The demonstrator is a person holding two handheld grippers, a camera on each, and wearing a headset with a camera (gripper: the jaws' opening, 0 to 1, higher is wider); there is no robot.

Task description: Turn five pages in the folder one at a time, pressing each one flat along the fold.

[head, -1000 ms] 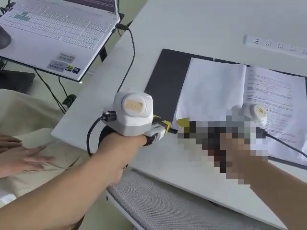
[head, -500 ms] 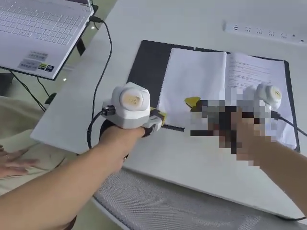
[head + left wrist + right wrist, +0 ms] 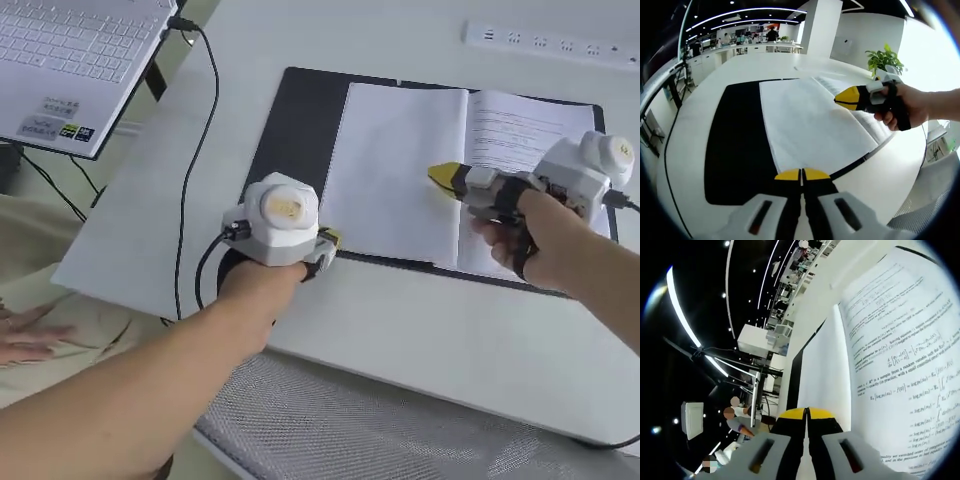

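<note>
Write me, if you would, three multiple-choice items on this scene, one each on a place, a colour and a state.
1. The right gripper has its tip: A. by the fold of the folder; B. at the folder's left outer edge; C. off the folder.
2. The folder's cover is: A. red; B. black; C. white.
3. The folder is: A. closed; B. standing upright; C. lying open.
Answers: 1 A, the yellow tip is over the inner edge of the blank page, next to the printed page; 2 B, the cover shows dark beside the blank page; 3 C, both pages face up.

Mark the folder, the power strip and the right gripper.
folder [image 3: 295, 130], head view, bare black left cover.
power strip [image 3: 550, 44], head view, middle of its white body.
right gripper [image 3: 441, 175], head view, yellow tips of its shut fingers.
</note>
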